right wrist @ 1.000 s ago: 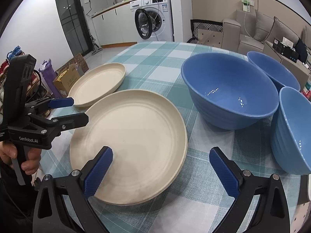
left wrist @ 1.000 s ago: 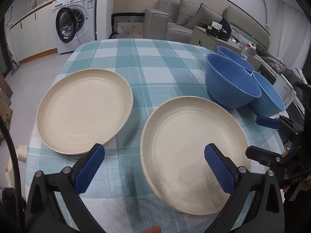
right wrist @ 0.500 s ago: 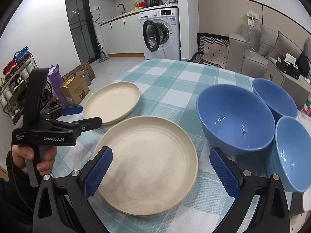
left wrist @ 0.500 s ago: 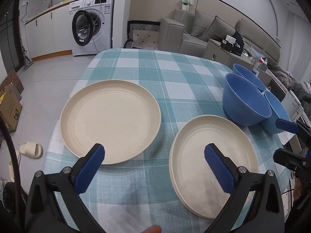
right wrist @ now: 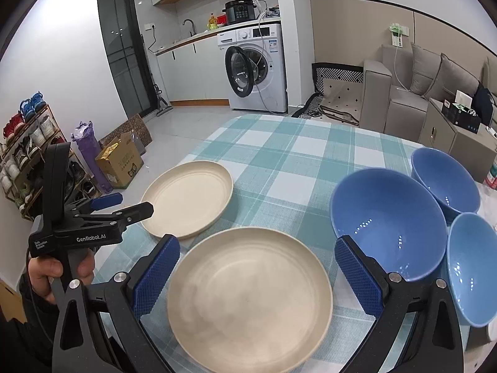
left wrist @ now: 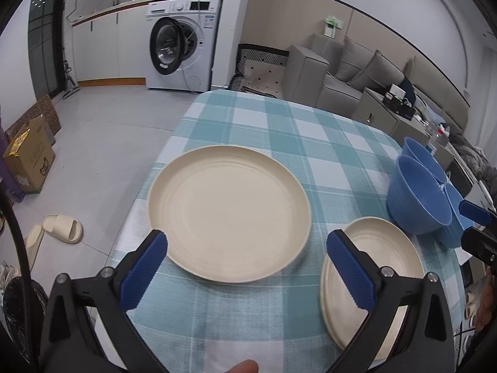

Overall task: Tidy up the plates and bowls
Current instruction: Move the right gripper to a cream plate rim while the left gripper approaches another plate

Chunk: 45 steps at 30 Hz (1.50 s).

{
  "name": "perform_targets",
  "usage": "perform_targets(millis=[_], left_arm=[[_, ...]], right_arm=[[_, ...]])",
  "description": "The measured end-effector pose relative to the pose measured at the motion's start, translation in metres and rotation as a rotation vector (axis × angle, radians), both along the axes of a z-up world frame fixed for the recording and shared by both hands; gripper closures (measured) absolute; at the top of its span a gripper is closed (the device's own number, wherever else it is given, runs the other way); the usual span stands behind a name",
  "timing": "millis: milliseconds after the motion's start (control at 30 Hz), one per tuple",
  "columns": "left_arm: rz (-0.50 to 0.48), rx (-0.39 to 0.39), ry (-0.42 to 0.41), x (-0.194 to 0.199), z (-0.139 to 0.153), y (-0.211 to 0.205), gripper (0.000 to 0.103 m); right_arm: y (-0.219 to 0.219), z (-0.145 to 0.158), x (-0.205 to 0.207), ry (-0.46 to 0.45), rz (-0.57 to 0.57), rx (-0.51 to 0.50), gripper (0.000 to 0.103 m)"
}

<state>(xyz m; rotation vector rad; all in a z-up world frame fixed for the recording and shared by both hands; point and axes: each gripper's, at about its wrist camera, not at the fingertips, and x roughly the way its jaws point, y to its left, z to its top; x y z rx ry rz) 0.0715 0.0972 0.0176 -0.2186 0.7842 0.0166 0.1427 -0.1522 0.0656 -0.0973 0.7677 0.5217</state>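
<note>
Two cream plates lie flat and apart on the checked tablecloth. In the left wrist view the left plate [left wrist: 230, 214] sits centred ahead of my left gripper [left wrist: 247, 245], which is open, empty and above the table's near edge. The right plate [left wrist: 382, 267] is partly behind its right finger. In the right wrist view the right plate [right wrist: 248, 292] lies between the fingers of my open, empty right gripper [right wrist: 257, 248]; the left plate [right wrist: 189, 199] is beyond. Three blue bowls [right wrist: 388, 220], [right wrist: 444, 180], [right wrist: 472, 261] cluster at the right. My left gripper [right wrist: 130, 205] hovers near the left plate's rim.
The teal checked tablecloth [left wrist: 279, 130] covers the table. On the floor to the left are a cardboard box [left wrist: 28, 155] and slippers [left wrist: 62, 228]. A washing machine [right wrist: 257, 71] with its door open and a sofa [right wrist: 428, 87] stand behind. A hand [right wrist: 46, 276] holds the left gripper.
Both grippers have drawn back and up from the table. The left view has swung left, so the left plate now sits between its fingers instead of the right plate.
</note>
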Motion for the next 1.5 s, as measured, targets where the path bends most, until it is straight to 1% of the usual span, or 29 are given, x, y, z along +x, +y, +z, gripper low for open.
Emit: perform_targets(millis=[233,500,667,833,1167,1400,1500], left_arm=[[0.064,-0.016,0.013,0.004,-0.008,0.025,0.000],[0.113,-0.024,0.028,0.008,-0.018,0.042,0.000],[0.134,-0.024,0.044,0.011,-0.027,0.048,0.000],[0.130,-0.047,0.068,0.016,-0.036,0.051,0.000],[0.149,-0.051,0.102,0.022,-0.049,0.059,0.000],[0.131,-0.095,0.112,0.025,-0.058,0.064,0.002],[0.128,-0.100,0.114,0.027,-0.061,0.065,0.002]], right_arm=[[0.022,-0.001,0.015,0.016,0.003,0.007,0.001],[0.049,-0.006,0.036,0.031,0.011,-0.007,0.001],[0.066,-0.019,0.053,0.058,0.011,-0.035,0.001],[0.081,-0.032,0.069,0.082,0.013,-0.057,0.001],[0.106,-0.059,0.094,0.129,0.031,-0.093,0.001],[0.117,-0.081,0.108,0.175,0.036,-0.120,0.001],[0.124,-0.092,0.112,0.203,0.051,-0.145,0.001]])
